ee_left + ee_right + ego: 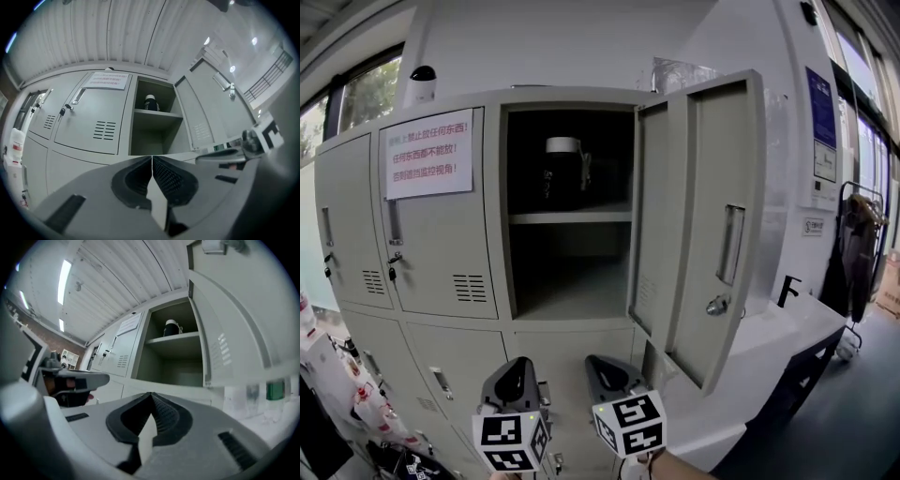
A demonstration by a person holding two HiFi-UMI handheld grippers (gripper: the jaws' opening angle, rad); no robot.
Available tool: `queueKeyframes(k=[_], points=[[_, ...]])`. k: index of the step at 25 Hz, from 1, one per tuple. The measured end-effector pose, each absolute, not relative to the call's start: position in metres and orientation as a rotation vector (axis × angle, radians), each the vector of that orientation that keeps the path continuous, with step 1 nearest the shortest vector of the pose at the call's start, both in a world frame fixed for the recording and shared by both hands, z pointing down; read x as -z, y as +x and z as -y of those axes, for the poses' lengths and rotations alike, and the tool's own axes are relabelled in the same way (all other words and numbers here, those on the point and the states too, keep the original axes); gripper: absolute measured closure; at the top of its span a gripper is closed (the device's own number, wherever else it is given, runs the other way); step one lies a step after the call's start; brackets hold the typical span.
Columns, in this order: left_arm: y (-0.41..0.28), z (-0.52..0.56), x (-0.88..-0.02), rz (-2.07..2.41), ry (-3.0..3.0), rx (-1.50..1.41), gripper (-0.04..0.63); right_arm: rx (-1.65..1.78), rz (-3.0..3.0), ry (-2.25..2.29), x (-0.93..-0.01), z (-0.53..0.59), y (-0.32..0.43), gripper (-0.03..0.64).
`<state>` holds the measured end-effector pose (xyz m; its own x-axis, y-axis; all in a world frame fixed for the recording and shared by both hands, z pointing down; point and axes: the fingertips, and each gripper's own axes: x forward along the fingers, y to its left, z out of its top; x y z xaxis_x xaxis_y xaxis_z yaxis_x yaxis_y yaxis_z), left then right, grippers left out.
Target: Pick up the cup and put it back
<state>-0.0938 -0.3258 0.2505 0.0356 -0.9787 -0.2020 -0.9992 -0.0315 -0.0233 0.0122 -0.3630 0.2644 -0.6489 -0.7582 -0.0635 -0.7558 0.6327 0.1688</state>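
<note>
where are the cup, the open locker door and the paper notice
cup [563,146], head view, on its white lid
open locker door [705,225], head view, on the middle of its inner face
paper notice [428,153], head view, on the middle of the sheet

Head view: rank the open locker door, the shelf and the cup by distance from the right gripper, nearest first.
1. The open locker door, swung out toward the right gripper, on its right.
2. The shelf, inside the open locker, above the gripper.
3. The cup, standing on that shelf, higher and deeper in.
</note>
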Motion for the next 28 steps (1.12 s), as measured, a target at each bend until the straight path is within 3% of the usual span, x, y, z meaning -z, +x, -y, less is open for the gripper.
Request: queueKeyframes(k=[10, 28], points=[[-0.082, 0.331, -0.295, -2.143, -2.179, -0.165, 0.588, -0.018, 2.807, 1.41, -0.328, 0.364, 0.056, 0.626], [-0.107, 0.333, -0.312, -2.138, -2.24, -0.189, 0.588, 0.005, 2.743, 1.506, -0.329, 0.366, 0.044, 0.624]])
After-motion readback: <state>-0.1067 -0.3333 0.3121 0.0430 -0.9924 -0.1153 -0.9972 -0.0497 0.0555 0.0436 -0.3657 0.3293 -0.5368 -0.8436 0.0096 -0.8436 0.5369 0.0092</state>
